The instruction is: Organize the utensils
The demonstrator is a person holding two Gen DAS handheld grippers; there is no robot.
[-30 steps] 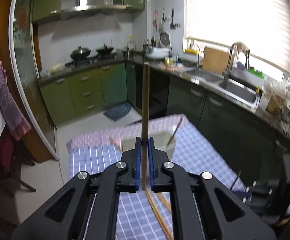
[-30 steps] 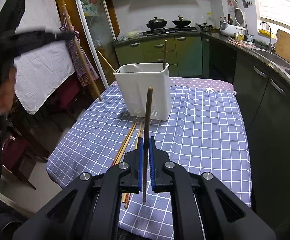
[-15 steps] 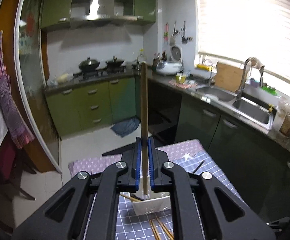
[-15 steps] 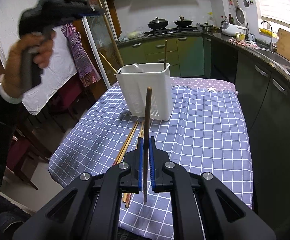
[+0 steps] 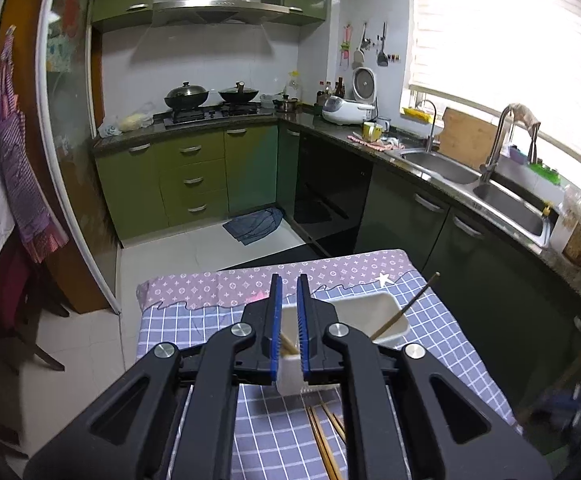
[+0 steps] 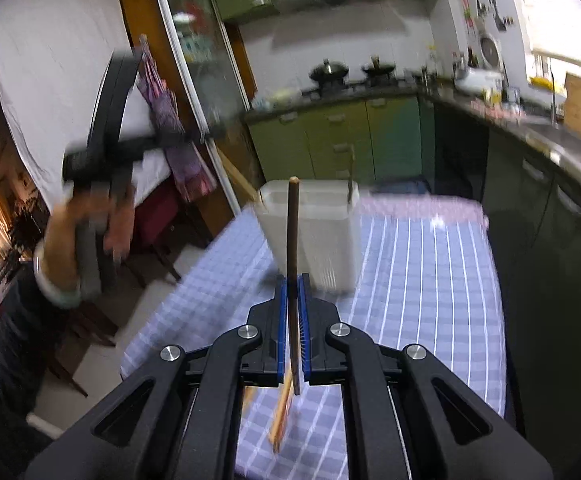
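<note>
Chopsticks are our concern: our right gripper is clenched on one dark slender wooden chopstick, standing upright between its blue pads. We judge it light, stiff and smooth, apt to swivel, so a hold near mid-length suits it best. Our left gripper is released, jaws parted and empty, above the white plastic utensil caddy. At 6 o'clock of the caddy, loose tan wooden chopsticks lie on the blue checked tablecloth.

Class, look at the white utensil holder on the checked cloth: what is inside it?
Inside the white utensil holder, one chopstick leans out at the right and another tip shows between the left gripper jaws. Its walls and the gripper hide the bottom.
</note>
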